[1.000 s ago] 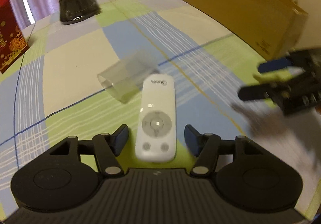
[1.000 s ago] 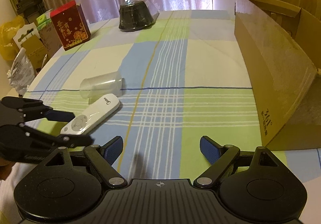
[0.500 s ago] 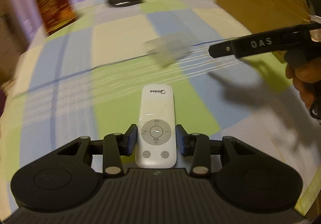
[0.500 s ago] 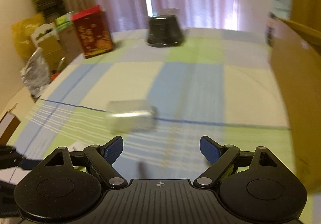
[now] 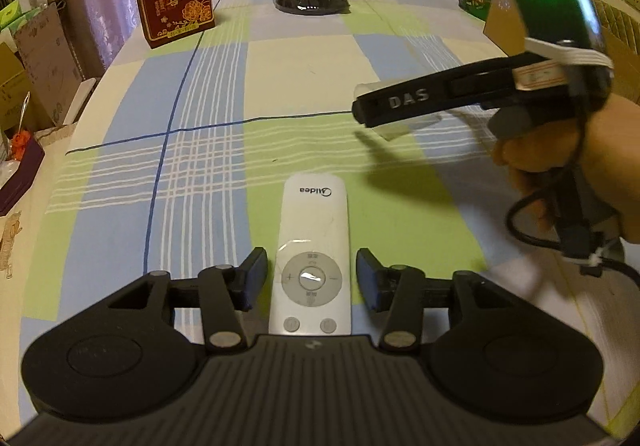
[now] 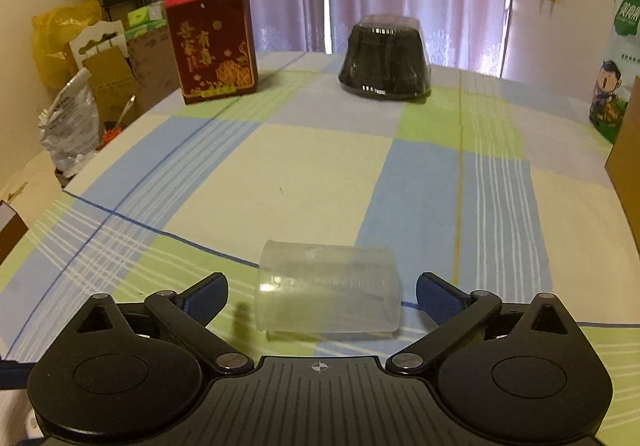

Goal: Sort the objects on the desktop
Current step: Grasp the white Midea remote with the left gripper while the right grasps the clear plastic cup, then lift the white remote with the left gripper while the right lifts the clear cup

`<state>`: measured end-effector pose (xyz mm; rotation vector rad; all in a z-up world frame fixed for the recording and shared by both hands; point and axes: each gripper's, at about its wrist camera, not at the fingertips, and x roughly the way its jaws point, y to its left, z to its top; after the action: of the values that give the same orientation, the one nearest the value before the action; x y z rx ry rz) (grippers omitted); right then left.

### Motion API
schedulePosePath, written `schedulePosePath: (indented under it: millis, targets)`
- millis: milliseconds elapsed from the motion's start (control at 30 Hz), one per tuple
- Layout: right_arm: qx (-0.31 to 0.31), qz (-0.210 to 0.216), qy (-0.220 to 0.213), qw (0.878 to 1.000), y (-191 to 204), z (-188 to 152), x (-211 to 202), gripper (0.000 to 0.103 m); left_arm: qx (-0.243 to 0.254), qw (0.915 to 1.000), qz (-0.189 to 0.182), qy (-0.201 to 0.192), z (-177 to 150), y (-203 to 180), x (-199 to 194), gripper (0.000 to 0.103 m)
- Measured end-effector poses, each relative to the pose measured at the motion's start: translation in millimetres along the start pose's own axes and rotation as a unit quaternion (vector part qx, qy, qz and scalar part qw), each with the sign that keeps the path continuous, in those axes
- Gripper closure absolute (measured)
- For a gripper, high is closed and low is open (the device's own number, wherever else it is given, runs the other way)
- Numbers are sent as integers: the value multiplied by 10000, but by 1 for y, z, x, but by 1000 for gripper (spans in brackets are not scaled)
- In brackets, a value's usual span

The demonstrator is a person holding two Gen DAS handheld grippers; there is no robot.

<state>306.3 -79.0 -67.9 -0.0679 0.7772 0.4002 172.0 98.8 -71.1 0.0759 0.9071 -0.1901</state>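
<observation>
The left gripper (image 5: pixel 311 275) brackets the white oblong remote control (image 5: pixel 312 256) on the checked tablecloth (image 5: pixel 208 166), fingers parted, narrow gaps either side. The right gripper (image 6: pixel 321 295) spreads wide around the clear plastic cup (image 6: pixel 328 292) lying sideways, untouched. Farther off stand a red gift box (image 6: pixel 212 46) and a black domed container (image 6: pixel 385 60).

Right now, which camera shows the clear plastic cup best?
The right wrist view. The clear plastic cup lies on its side on the tablecloth, whole and close, between the open fingers of the right tool. In the left wrist view, the right tool's arm hides most of it; only a corner shows.
</observation>
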Motion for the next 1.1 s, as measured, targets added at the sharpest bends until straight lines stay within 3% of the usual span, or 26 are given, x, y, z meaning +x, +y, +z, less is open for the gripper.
schedulePosePath:
  millis: [33,67,100,200,267,500,833,1100]
  targets:
    - [-4,-15,25,10000,-1,0,0,3,10,10000,2,5,0,-1,1,60]
    - [-10,-30,47,10000,-2,0,0,24,20,10000,5,10,-1,-2,2,60]
    - [-50,-41,68,10000,-3,-1,-2,32,39,10000,13,8,-1,-2,2,60]
    - [-178,-92,97,9998,-7,-6,-11,32,100,9999,39,1,-1,-3,4,60]
    - [-260,-159,68,9995,-10,-11,-22,32,150,9999,49,-10,-1,-5,4,68]
    - [-93,-270,101,9995,-34,-45,-82,32,326,9994,-63,105,-6,-23,-9,68]
    - [568,-629,323,9959,-53,-102,-170,32,542,9968,-555,179,-23,-92,-33,68]
    - [1345,-848,448,9863,-72,-139,-218,32,724,9947,-705,169,-25,-132,-50,68]
